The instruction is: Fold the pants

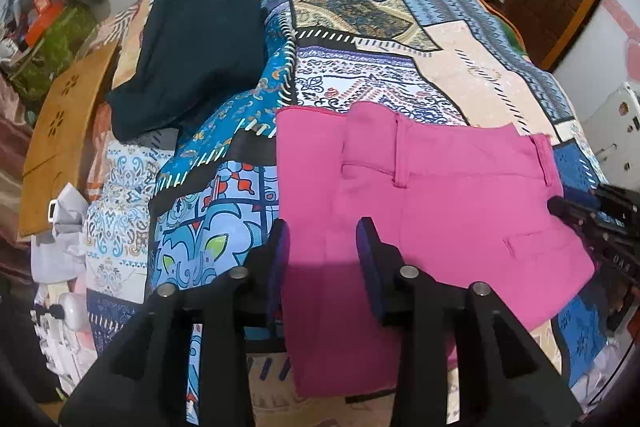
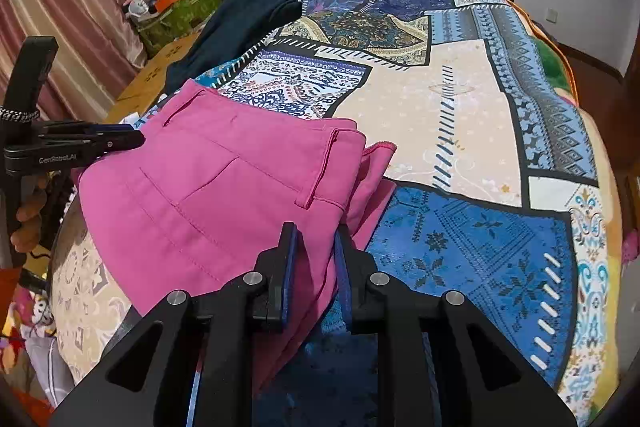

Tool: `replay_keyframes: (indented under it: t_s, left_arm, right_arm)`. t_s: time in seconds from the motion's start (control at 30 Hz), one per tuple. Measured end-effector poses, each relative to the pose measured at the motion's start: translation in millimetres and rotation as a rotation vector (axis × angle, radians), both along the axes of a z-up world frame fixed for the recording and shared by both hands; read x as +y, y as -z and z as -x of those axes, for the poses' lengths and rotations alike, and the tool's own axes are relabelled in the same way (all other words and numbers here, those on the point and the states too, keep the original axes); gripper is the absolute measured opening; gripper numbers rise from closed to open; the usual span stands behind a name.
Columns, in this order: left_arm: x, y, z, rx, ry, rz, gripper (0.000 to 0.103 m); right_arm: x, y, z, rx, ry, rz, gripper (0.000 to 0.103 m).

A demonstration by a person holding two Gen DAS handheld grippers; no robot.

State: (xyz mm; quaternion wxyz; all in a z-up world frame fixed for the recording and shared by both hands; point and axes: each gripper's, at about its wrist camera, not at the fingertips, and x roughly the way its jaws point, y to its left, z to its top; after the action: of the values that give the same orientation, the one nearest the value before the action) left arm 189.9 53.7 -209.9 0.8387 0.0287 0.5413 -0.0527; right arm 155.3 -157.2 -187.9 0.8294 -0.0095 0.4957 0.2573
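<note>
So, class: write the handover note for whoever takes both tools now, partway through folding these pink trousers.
Left tool: straddles the near left edge of the folded pink cotton trousers; grip unconfirmed.
Right tool: shut on the stacked layers at the trousers' right edge.
Trousers lie near the front of the blue patchwork bedspread, waistband on top. A dark navy folded garment sits further back, untouched.
Done: legs folded under.
Left: probably one final fold or a tidy-up.

Matt pink cloth pants (image 1: pixel 440 211), printed bedspread (image 1: pixel 460 67)
</note>
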Motion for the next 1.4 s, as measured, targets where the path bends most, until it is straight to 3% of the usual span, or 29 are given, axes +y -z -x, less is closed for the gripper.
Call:
replay_keyframes:
  t_s: [0.07, 0.17, 0.2, 0.23, 0.3, 0.47, 0.6, 0.7, 0.83, 1.0, 1.07, 1.1, 1.2, 1.23, 1.4]
  left_arm:
    - [2.6, 0.2, 2.8, -0.003, -0.001, -0.004, 0.046]
    - [7.9, -2.1, 4.8, -0.008, -0.013, -0.003, 0.059]
    - [9.3, -3.1, 5.3, -0.012, -0.016, -0.007, 0.066]
    - [10.9, -3.5, 5.2, -0.020, -0.016, -0.023, 0.075]
    - [14.3, -1.7, 3.9, -0.024, -0.022, -0.034, 0.083]
    - [32.5, 8.5, -2.0, 0.038, -0.043, 0.122, 0.082]
    - [39.9, 16.0, -6.2, 0.074, -0.030, 0.222, 0.076]
    - [40.0, 16.2, -7.3, 0.076, -0.019, 0.252, 0.067]
    - [34.1, 15.5, -6.2, 0.056, -0.024, 0.228, 0.062]
    - [33.2, 12.0, -6.7, 0.056, -0.014, 0.203, 0.054]
    - [30.5, 1.6, -6.2, 0.030, -0.001, 0.158, 0.035]
    - [27.9, -3.6, -6.8, 0.017, 0.007, 0.133, 0.033]
    - [20.1, -11.8, -11.2, -0.003, 0.052, 0.113, 0.038]
    - [16.9, -8.4, -16.9, 0.026, 0.064, 0.116, 0.044]
    - [13.6, 12.1, -40.2, 0.077, 0.059, 0.104, 0.056]
  right_arm:
    - [-4.9, -8.0, -0.6, -0.011, 0.032, -0.007, 0.022]
    - [-19.6, -20.7, -2.4, -0.001, 0.109, -0.067, 0.054]
    - [-22.8, -23.0, -2.2, -0.001, 0.124, -0.089, 0.058]
    - [-23.2, -23.6, -1.9, 0.000, 0.131, -0.098, 0.058]
    - [-21.8, -18.6, -3.8, 0.032, 0.128, -0.095, 0.058]
    - [-14.4, 11.7, -7.9, 0.149, 0.124, -0.123, 0.061]
    - [-14.7, 15.2, -12.6, 0.157, 0.127, -0.176, 0.060]
    - [-14.1, 17.4, -16.0, 0.172, 0.116, -0.192, 0.050]
    - [-8.9, 15.5, -16.7, 0.169, 0.093, -0.192, 0.036]
    - [-5.6, 12.6, -13.9, 0.140, 0.080, -0.170, 0.028]
    - [-5.3, 11.3, -13.9, 0.131, 0.072, -0.160, 0.027]
    - [-5.0, 10.7, -13.1, 0.125, 0.069, -0.154, 0.027]
    - [-4.5, 11.0, -12.1, 0.114, 0.062, -0.147, 0.027]
    - [-4.8, 11.2, -12.6, 0.115, 0.061, -0.148, 0.027]
    - [-7.1, 11.5, -11.6, 0.108, 0.056, -0.148, 0.025]
